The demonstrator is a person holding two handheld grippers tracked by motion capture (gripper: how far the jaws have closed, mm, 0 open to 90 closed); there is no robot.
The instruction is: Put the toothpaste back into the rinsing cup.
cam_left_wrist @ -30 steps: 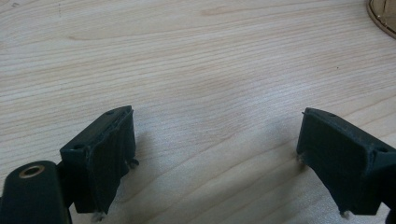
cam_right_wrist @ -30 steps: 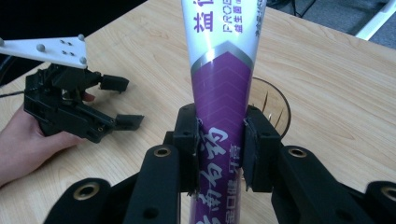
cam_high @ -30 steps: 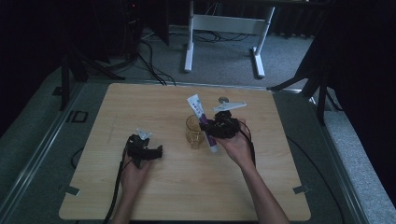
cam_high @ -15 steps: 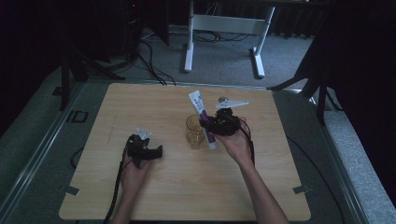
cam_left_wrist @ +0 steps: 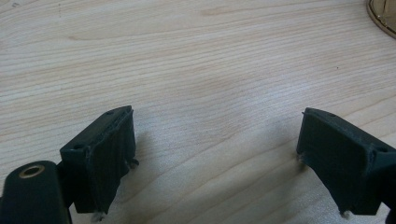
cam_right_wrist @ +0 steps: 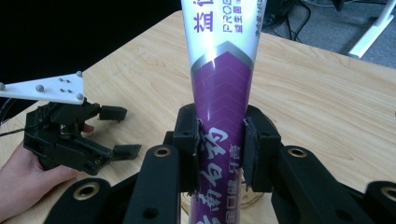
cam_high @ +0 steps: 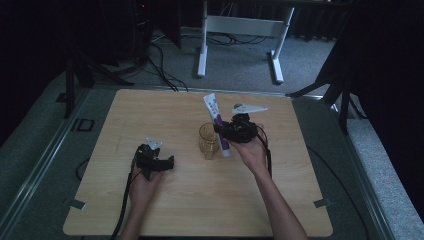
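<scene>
A white and purple toothpaste tube is clamped in my right gripper, tilted, with its lower end just right of a clear amber glass cup on the table. In the right gripper view the tube rises between the two black pads, which squeeze its purple part. My left gripper rests low on the wooden table, left of the cup, jaws wide apart with only bare wood between them. It also appears open in the right gripper view.
The cup's rim peeks in at the top right of the left gripper view. Beyond the table's far edge stand a white metal frame and floor cables. Grey matting surrounds the table.
The right gripper with the tube has shifted slightly, staying beside the cup. The left gripper has not visibly moved.
</scene>
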